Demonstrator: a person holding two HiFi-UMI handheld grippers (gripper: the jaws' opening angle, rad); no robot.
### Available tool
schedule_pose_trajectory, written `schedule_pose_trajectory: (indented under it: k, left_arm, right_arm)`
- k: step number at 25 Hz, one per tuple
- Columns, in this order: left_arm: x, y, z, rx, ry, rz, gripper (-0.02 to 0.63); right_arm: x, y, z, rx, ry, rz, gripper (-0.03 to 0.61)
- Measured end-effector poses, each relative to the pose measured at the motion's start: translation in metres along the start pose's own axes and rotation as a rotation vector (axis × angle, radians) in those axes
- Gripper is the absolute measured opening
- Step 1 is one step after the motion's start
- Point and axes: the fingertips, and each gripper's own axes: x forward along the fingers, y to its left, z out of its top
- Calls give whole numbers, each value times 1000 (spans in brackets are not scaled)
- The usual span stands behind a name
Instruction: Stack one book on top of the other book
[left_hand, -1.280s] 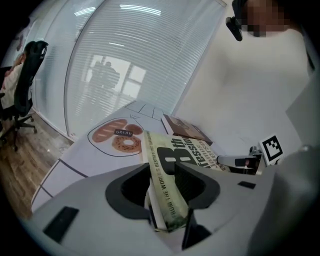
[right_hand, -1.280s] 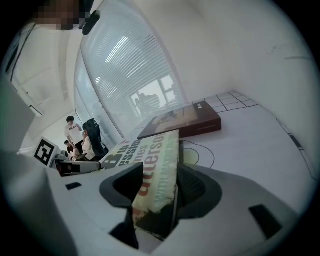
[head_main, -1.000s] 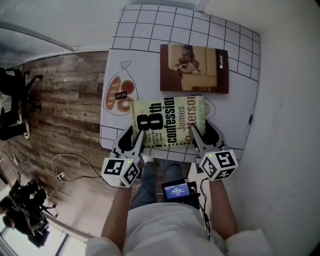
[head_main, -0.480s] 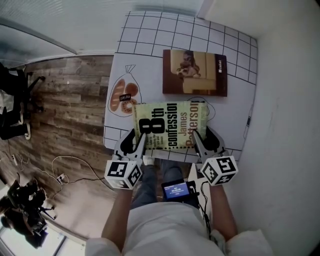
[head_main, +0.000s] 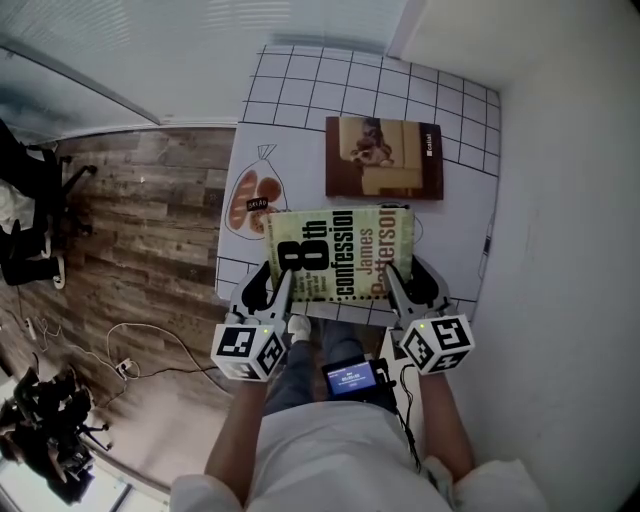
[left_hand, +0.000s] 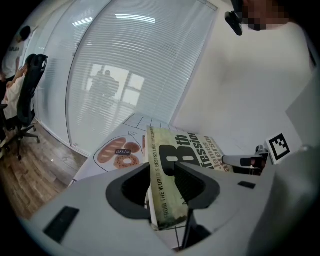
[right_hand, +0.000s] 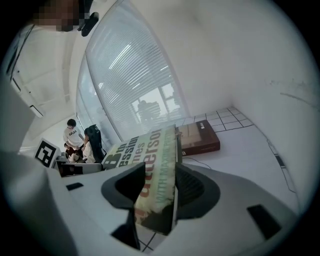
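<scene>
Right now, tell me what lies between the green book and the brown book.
Only bare table and a thin dark line on it, seen in the head and right gripper views.

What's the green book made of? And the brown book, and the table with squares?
Green book: paper with a soft printed cover, likely a paperback; its worn corner curls. Brown book: flat, stiff-looking, slightly glossy cover, perhaps a hardback. Table: smooth white top with printed lines, maybe plastic or a coated sheet.

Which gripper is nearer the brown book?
Right. The right gripper, jaws just tightened, clamps the green book directly before the brown book; the left gripper clamps its other edge, farther off.
</scene>
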Motion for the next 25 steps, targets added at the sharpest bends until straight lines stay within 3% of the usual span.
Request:
schedule_pose_trajectory:
  k: [25]
  left_arm:
    - [-38,-45,87,80,-139,-14,155]
  right_arm:
    - [-50,22,80,-15,-151,18,189]
